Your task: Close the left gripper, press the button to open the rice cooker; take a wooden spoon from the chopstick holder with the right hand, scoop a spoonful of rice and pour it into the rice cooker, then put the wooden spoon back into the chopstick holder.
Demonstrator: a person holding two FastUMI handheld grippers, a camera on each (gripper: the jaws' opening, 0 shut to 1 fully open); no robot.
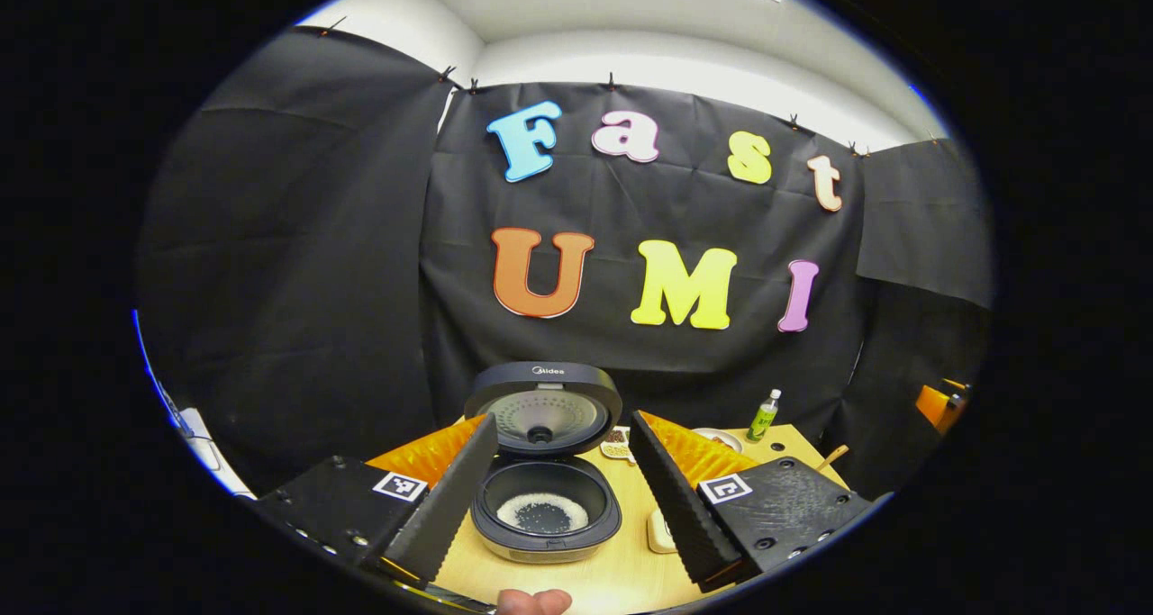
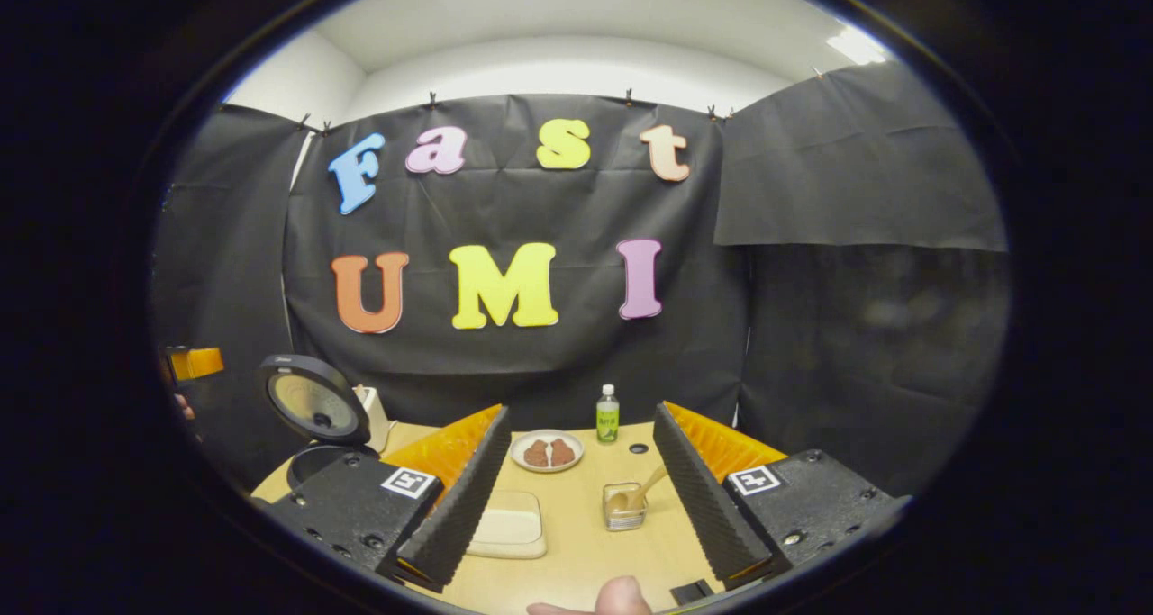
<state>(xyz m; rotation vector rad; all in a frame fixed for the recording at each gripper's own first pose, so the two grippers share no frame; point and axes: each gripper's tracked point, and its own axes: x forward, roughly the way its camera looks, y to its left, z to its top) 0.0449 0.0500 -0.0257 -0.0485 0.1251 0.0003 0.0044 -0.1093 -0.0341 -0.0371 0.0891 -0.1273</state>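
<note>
The dark rice cooker [image 1: 545,507] stands on the wooden table with its lid [image 1: 544,408] swung up; white rice lies in its pot [image 1: 542,512]. My left gripper [image 1: 563,534] is open, held back from the cooker, which I see between its fingers. In the right gripper view the cooker [image 2: 315,417] is at the far left, lid up. My right gripper [image 2: 581,525] is open and holds nothing. Ahead of it, a wooden spoon [image 2: 644,489] leans in the small clear chopstick holder [image 2: 623,507]. A shallow pale rice container [image 2: 509,523] sits at its left finger.
A white plate with brown food [image 2: 547,451] and a green bottle [image 2: 608,414] stand at the back of the table [image 2: 585,561]. A fingertip [image 2: 621,597] shows at the bottom edge. A pale box [image 2: 374,417] stands behind the cooker.
</note>
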